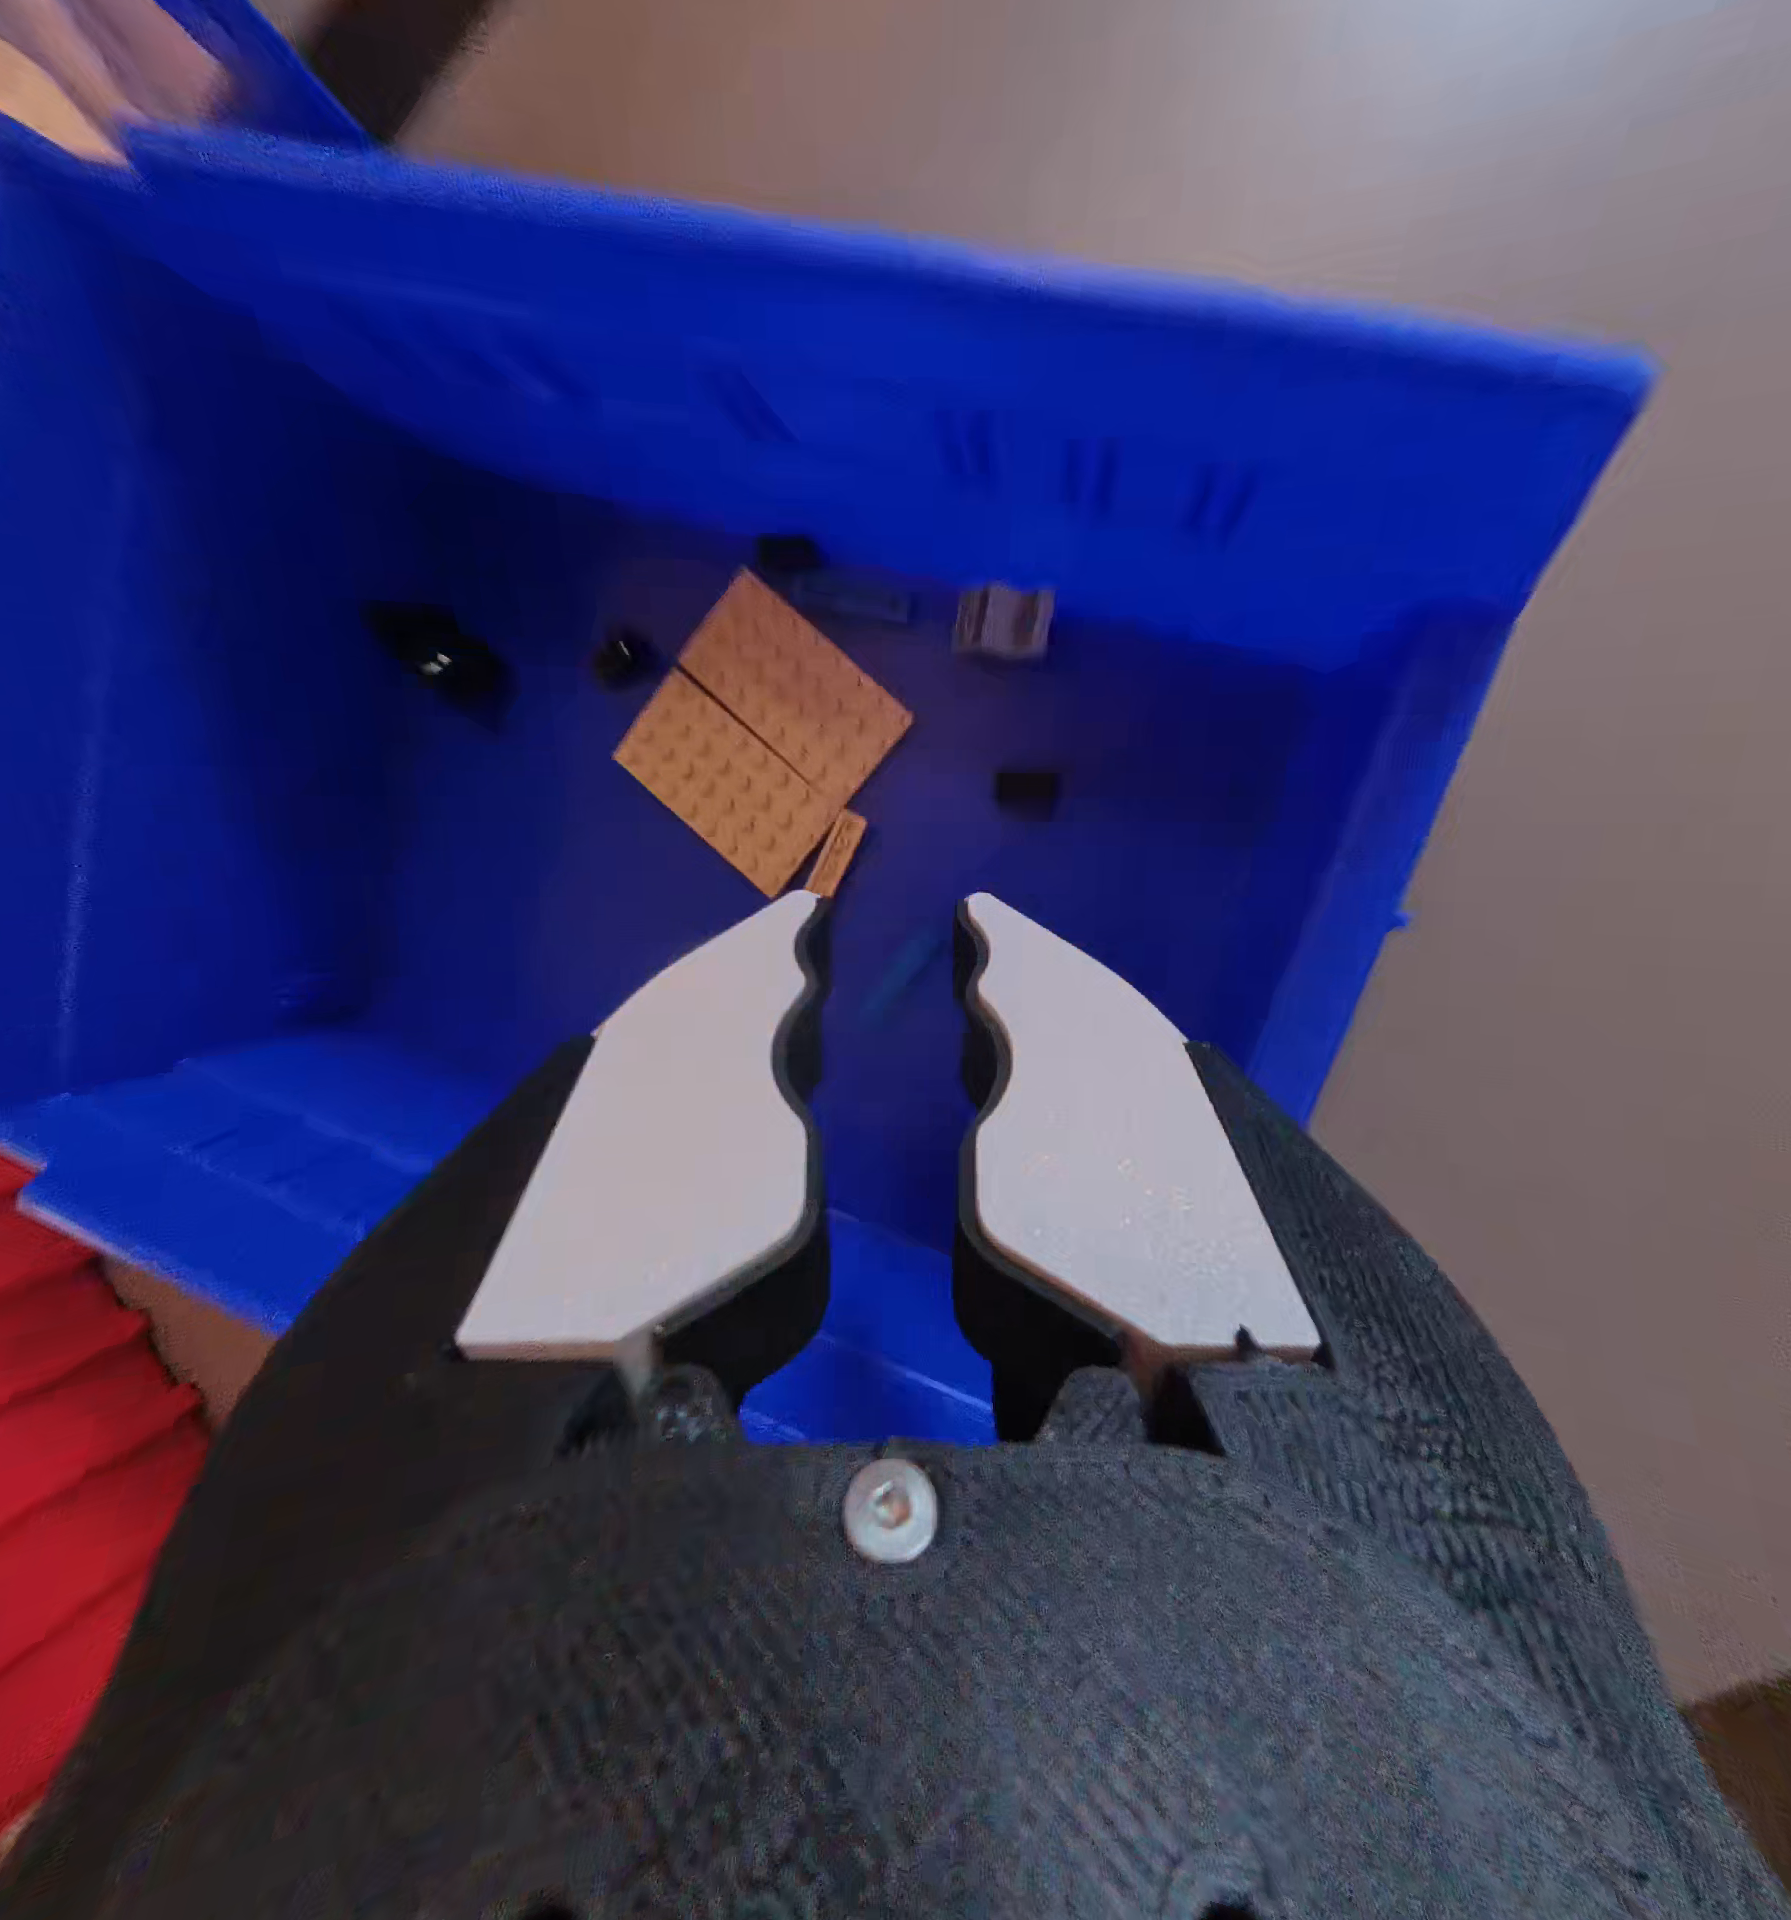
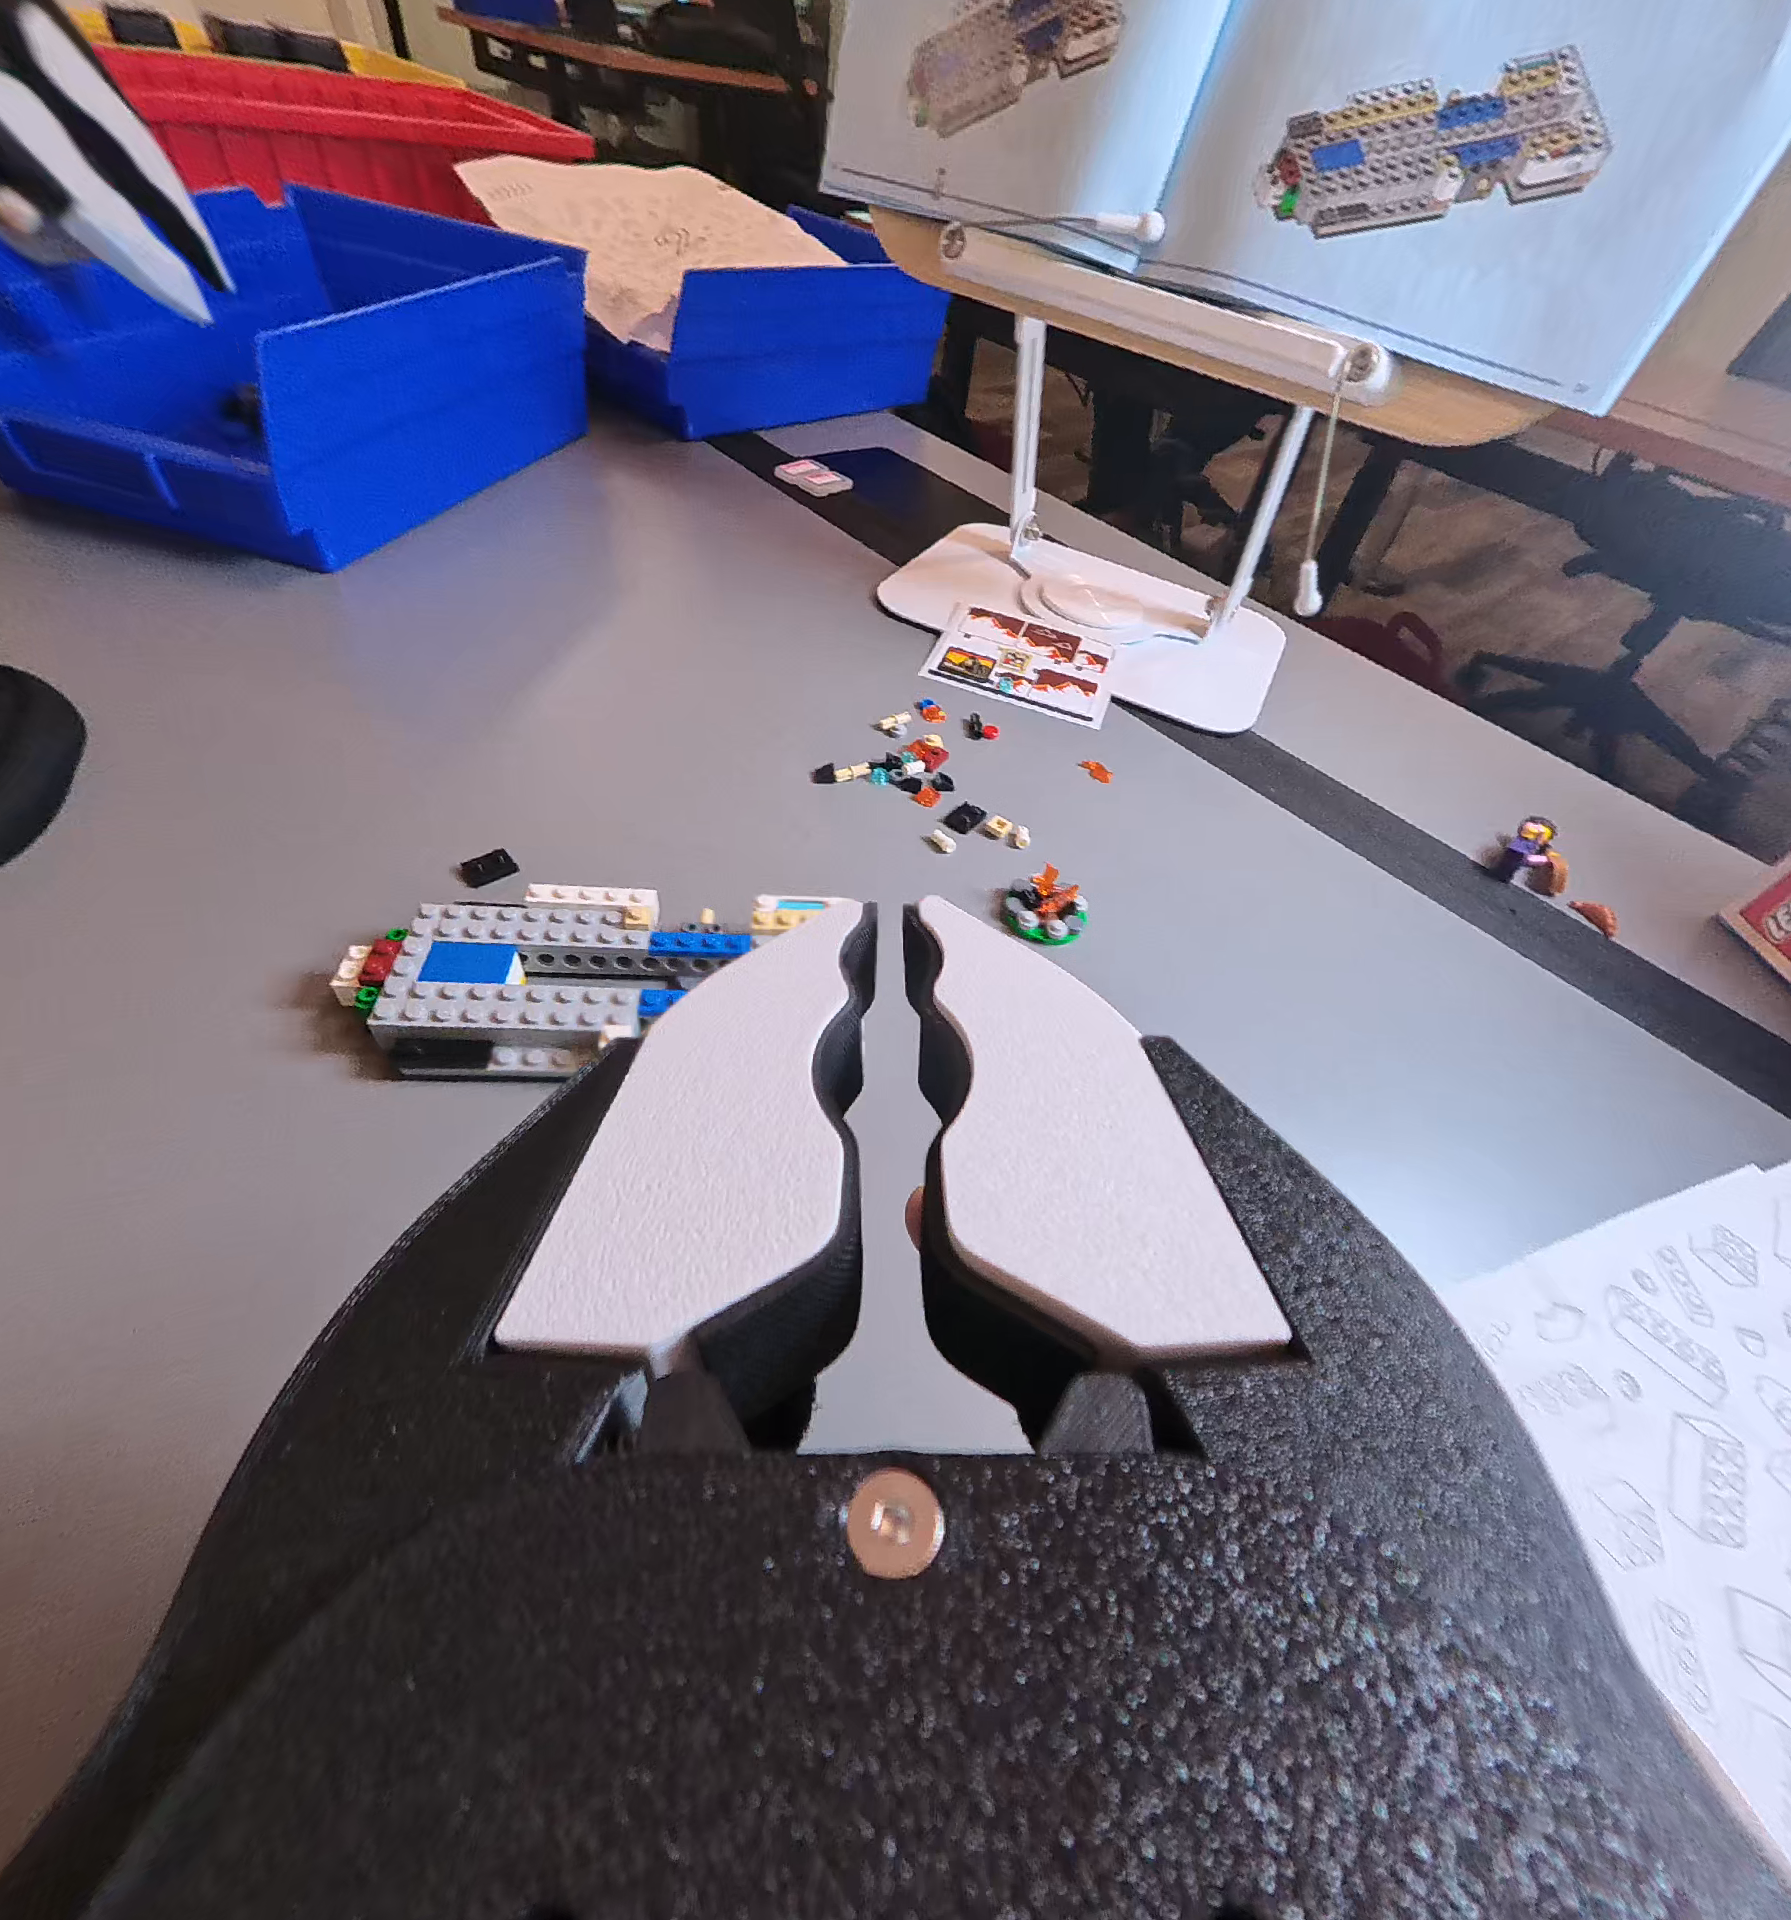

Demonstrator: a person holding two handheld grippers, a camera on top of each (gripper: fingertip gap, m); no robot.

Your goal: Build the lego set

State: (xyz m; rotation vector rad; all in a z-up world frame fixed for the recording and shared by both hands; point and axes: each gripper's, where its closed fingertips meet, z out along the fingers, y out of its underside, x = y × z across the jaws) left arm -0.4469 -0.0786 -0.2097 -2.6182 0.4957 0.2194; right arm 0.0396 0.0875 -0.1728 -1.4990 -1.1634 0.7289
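My left gripper [image 1: 891, 904] is open and hangs over the inside of a blue bin [image 1: 870, 343]; nothing is gripped between its fingers. On the bin floor just beyond the fingertips lie two joined tan studded plates [image 1: 766, 727] and a small tan plate [image 1: 837, 852]. The right wrist view also shows the left gripper [image 2: 143, 239], above the blue bin [image 2: 403, 416]. My right gripper [image 2: 891, 909] is closed to a narrow slit with nothing seen in it. It hovers over the grey table, just right of a grey, blue and white brick build [image 2: 496, 977].
Black pieces [image 1: 434, 655] and a grey piece [image 1: 1003, 620] lie in the bin. A red bin [image 1: 29, 1351] stands beside it. On the table are loose small pieces [image 2: 922, 769], a campfire model [image 2: 1045, 909], a sticker sheet [image 2: 1021, 665], a stand [image 2: 1088, 623] holding an open booklet, and printed sheets [image 2: 1701, 1455]. Spacing between my two grippers at the tips: around 50 cm.
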